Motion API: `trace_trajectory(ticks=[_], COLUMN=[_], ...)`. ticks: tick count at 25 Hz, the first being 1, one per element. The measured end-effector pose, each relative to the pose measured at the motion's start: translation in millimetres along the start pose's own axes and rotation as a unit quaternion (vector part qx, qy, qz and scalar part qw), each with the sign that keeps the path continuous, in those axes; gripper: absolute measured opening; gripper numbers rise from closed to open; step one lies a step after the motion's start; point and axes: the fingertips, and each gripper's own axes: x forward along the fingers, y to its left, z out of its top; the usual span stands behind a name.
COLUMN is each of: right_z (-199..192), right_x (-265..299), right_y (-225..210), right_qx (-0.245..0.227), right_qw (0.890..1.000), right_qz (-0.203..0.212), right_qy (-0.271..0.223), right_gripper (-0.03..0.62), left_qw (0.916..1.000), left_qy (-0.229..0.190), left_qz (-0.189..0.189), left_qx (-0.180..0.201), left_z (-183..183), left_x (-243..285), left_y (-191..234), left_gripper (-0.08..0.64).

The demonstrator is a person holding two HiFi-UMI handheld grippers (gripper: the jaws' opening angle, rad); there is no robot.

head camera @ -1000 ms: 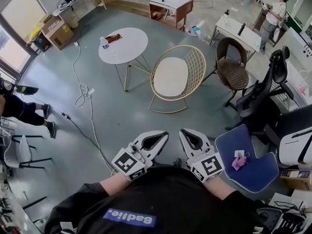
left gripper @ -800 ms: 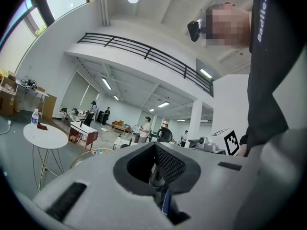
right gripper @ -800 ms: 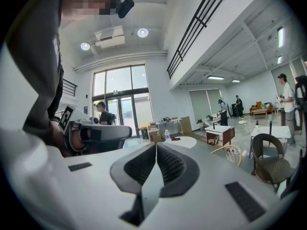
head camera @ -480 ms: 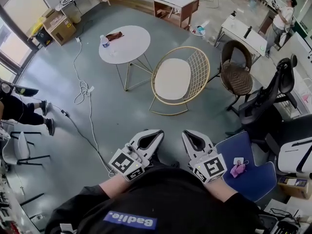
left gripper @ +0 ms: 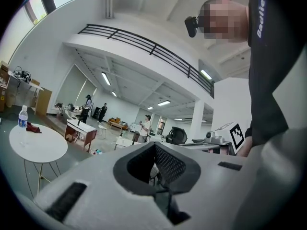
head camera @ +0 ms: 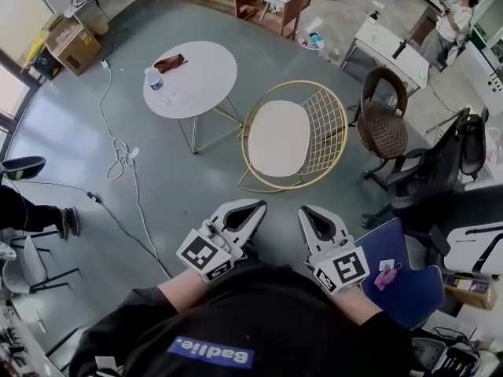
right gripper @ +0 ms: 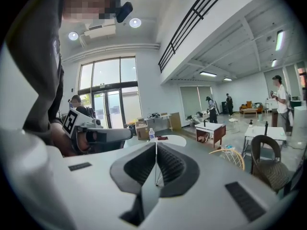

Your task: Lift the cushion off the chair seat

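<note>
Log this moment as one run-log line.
phase: pre-grasp | left gripper: shut, empty | right gripper: shut, empty | cushion: on wire chair seat, untouched

This is a big open-plan office or studio hall. In the head view, a smooth grey floor (head camera: 181, 195) carries scattered furniture. A round white table on gold wire legs (head camera: 200, 73) stands at upper centre, with a round gold wire chair (head camera: 326, 124) beside it. Black mesh office chairs (head camera: 432, 171) sit at the right edge. White rectangular desks (head camera: 377, 42) and a brown cardboard box (head camera: 67, 45) line the top (a loose white cable (head camera: 118, 151) trails across the left). The gripper views show a black-railed mezzanine (left gripper: 144, 44), ceiling strip lights (left gripper: 106, 78) and tall glazed doors (right gripper: 108, 102).
</note>
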Motion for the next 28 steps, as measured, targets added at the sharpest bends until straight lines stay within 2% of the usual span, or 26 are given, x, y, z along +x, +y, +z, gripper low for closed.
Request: trace_trajectory(ticks=[5,9,19,28], right_z=[7.6,2.7,-21.5,-65.6], right_x=[47.5,70.5,113.2,142.2], right_y=[-20.2,-33.4,-75.3,-96.8], right_qx=[0.004,0.017,0.013,0.019], right_qw=[0.999,0.999,0.999,0.997], right_qz=[-0.033,-0.042,0.004,0.036], right_qy=[0.005,0.013,0.033,0.060], right_gripper=[0.031,0.031,0.031,0.031], left_qw=[0.9997,0.9992,0.9979,0.9927], left_qy=[0.010,0.021,0.042,0.033], left_qz=[-0.020,-0.012,0.032,0.096], left_qx=[-0.013,-0.030,-0.037,-0.066], left_z=[3.6,-6.1,-49.2,-97.8], left_x=[14.0,25.7,70.1,87.5], left_y=[54.4,83.5,135.5,176.7], left_gripper=[0.015,0.015,0.015,0.015])
